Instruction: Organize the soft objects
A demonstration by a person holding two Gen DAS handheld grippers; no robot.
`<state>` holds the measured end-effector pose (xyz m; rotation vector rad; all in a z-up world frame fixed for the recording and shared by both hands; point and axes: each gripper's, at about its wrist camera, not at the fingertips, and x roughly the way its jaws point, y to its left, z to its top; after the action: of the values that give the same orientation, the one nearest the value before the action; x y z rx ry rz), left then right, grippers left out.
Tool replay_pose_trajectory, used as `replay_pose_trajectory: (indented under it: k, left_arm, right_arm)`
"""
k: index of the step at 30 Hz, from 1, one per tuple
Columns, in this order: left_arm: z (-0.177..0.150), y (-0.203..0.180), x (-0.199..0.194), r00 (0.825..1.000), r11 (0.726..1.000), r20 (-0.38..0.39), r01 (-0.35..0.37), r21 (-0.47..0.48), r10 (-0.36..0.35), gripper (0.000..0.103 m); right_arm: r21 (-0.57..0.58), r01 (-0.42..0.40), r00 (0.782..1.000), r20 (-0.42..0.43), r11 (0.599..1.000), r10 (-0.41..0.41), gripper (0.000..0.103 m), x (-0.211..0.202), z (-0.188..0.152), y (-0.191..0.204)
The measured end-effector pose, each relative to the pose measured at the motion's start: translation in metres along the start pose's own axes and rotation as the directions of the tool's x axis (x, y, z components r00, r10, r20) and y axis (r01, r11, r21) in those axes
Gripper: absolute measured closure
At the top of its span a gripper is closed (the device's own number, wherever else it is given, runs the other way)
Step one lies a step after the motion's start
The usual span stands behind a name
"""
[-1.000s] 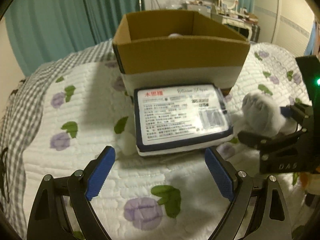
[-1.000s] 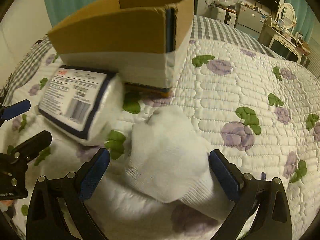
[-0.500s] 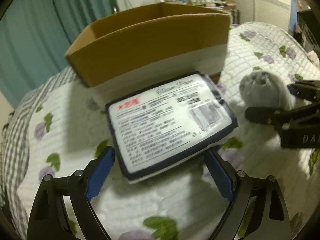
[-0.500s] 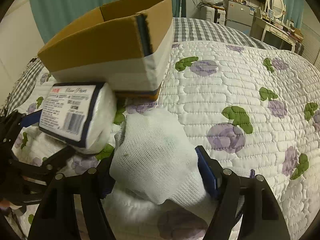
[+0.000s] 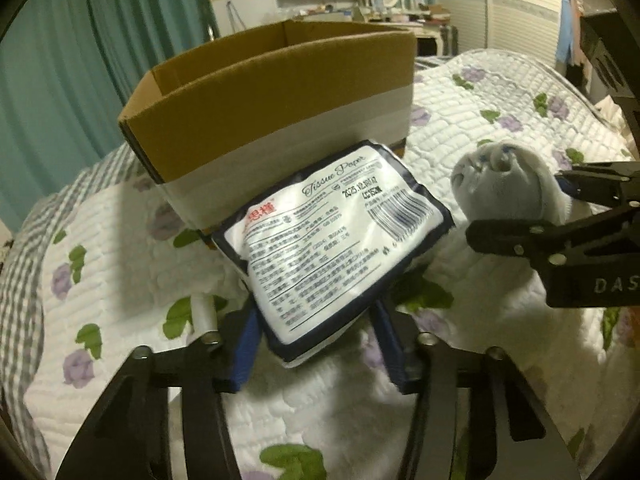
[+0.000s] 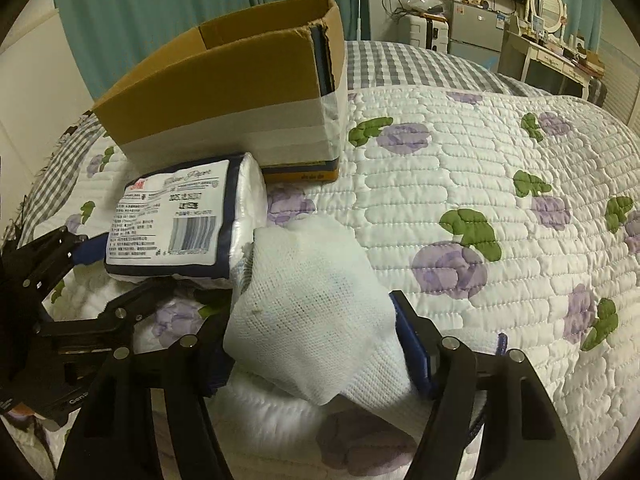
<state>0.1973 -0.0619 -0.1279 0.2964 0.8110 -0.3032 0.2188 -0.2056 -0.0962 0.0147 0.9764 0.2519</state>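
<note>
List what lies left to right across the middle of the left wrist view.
Small white roll → tissue paper pack → white sock → right hand-held gripper. The cardboard box sits behind the pack, so it is left out.

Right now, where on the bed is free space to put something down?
The quilt right of the cardboard box is bare. In front of the box it is crowded: tissue pack, white sock, both grippers.

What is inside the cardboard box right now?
The cardboard box shows only bare brown inner walls from both wrist views; its floor is hidden by the near wall, so any contents cannot be seen.
</note>
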Motion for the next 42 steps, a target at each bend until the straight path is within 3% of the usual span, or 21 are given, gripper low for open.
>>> replay_pose_trajectory:
  k: [8,15,22,29,36,42]
  left_arm:
    - [-0.003,-0.001,-0.051,0.998,0.999,0.058,0.011,-0.036,-0.009,0.067]
    - [-0.003,-0.005,-0.101,0.993,1.0,0.118,-0.009,-0.002,0.009,0.071]
    - [0.004,0.001,-0.14,0.99,1.0,0.141,-0.017,-0.006,0.018,0.076]
    - [0.018,0.006,-0.152,0.994,0.999,0.101,-0.034,-0.005,0.034,0.078]
    - [0.067,0.019,-0.161,0.987,0.996,0.134,-0.093,0.005,0.092,0.078]
    - [0.133,0.035,-0.166,0.959,0.989,0.247,-0.146,0.006,0.14,0.081]
  right_arm:
    - [0.015,-0.01,0.999,0.042,1.0,0.009,0.04,-0.028,-0.008,0.006]
    - [-0.013,-0.001,0.994,0.111,1.0,0.002,0.041,-0.076,-0.009,0.023]
    - [-0.044,-0.005,0.982,0.186,0.999,0.013,0.041,-0.131,-0.006,0.044]
    - [-0.064,-0.012,0.97,0.243,0.998,0.027,0.041,-0.17,-0.003,0.054]
    - [-0.075,-0.017,0.964,0.263,0.997,0.037,0.041,-0.177,0.018,0.051]
    - [-0.098,0.003,0.955,0.296,0.995,0.026,0.041,-0.176,0.068,0.048]
